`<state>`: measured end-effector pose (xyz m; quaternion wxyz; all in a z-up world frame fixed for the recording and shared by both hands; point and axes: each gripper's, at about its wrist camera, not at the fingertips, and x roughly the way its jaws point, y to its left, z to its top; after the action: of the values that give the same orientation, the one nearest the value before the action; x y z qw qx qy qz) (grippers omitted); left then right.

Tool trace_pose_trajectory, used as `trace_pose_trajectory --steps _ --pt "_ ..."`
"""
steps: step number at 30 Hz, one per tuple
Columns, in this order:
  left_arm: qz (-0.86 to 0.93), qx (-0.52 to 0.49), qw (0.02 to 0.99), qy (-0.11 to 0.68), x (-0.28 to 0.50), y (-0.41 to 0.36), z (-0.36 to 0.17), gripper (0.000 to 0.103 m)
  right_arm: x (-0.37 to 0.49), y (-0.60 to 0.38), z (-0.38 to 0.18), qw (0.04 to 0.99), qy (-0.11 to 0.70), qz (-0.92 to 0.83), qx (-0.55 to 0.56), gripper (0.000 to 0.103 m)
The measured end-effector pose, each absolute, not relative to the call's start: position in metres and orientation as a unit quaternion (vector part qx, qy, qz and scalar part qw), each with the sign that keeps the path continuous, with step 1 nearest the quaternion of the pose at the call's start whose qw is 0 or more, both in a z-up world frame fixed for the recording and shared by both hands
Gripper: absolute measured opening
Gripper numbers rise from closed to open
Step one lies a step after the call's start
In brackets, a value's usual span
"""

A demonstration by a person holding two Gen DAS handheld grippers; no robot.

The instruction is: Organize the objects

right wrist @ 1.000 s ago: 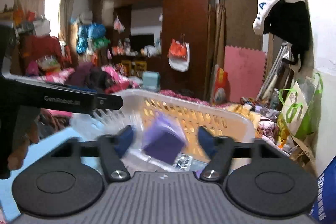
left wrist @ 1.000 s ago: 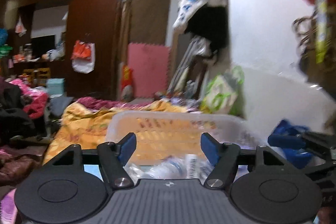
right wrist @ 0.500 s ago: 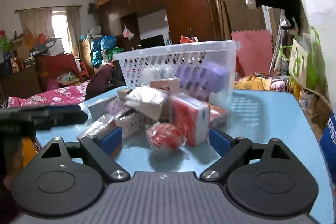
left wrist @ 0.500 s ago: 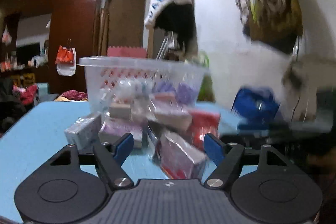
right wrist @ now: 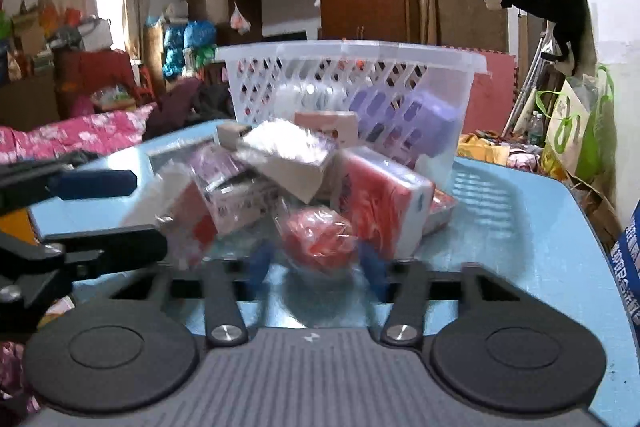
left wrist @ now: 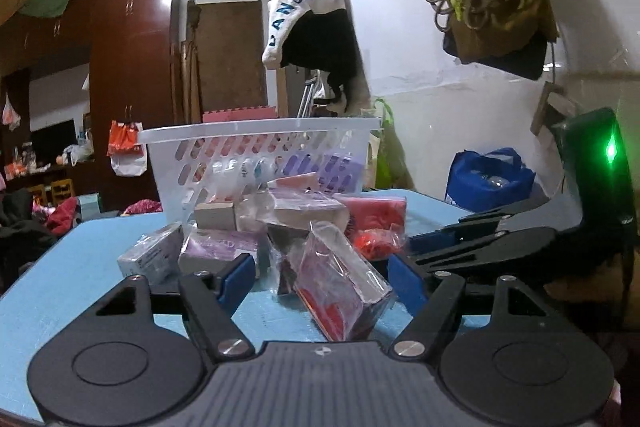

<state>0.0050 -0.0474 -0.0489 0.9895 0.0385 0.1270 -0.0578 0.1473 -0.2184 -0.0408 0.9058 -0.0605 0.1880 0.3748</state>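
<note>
A pile of wrapped packets lies on the blue table [left wrist: 80,287] in front of a white slotted basket [left wrist: 256,155], which holds purple packs and other items. My left gripper [left wrist: 322,277] is open, its fingers on either side of a red packet in clear wrap [left wrist: 340,287]. My right gripper [right wrist: 316,265] is open, its blurred fingers around a red netted ball in plastic [right wrist: 316,233]; a red and white tissue pack [right wrist: 384,203] stands just behind it. The basket [right wrist: 352,67] shows behind the pile. Each gripper appears at the side of the other's view.
A blue bag [left wrist: 490,177] stands off the table's right side. A green and white bag [right wrist: 576,127] stands by the wall. The table's right edge [right wrist: 600,227] is near. A bed with pink bedding [right wrist: 72,135] lies to the left.
Both grippers dropped from above the basket to table level in front of the pile. A purple pack that was falling between the right fingers now lies in the basket. The right fingers have narrowed.
</note>
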Motion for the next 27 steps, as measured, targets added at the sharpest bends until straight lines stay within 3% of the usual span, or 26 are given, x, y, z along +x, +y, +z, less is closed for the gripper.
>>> trace_pose_trajectory --steps 15,17,18,27 --pt "-0.062 0.047 0.979 0.187 0.037 -0.064 -0.065 0.079 0.147 -0.246 -0.04 0.919 0.185 0.344 -0.049 0.045" --pt "-0.061 0.043 0.979 0.191 0.037 -0.065 -0.068 0.073 0.147 -0.252 -0.04 0.921 0.184 0.341 -0.046 0.045" --pt "-0.064 0.04 0.978 0.194 0.038 -0.066 -0.069 0.062 0.147 -0.255 -0.039 0.922 0.183 0.337 -0.045 0.045" --pt "-0.067 0.019 0.989 0.127 0.015 -0.049 -0.048 0.061 0.149 -0.266 -0.028 0.923 0.166 0.346 -0.022 0.045"
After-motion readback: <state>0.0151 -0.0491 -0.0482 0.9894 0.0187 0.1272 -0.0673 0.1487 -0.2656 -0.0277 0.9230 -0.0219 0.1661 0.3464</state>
